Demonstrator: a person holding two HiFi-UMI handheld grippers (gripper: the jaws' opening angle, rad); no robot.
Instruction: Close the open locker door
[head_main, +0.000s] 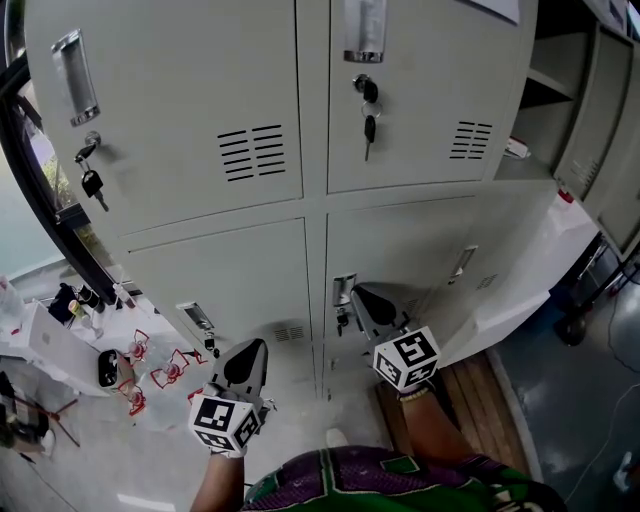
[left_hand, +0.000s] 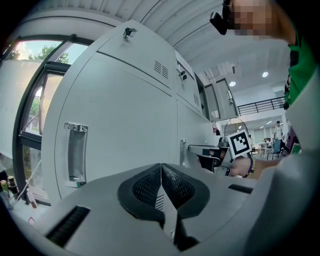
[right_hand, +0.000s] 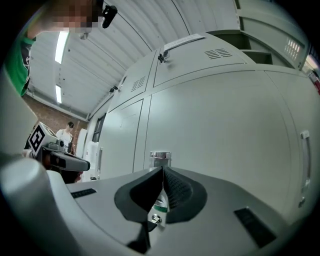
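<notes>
A: Where's the right gripper?
B: Right at the handle of the lower door. Its jaws are pressed together with nothing between them. I can't tell whether the tips touch the handle.
A: And that door?
B: It looks flush with its neighbours.
A: The left gripper?
B: It's left of the handle, well apart, jaws together and empty.
A: Is any door open?
B: Yes, far up and right of the handle, an open door stands beside a dark compartment.

Just right of the black window frame hangs a black key, below it stands a white table with red-patterned packets, and far to its right lies a wooden board.
</notes>
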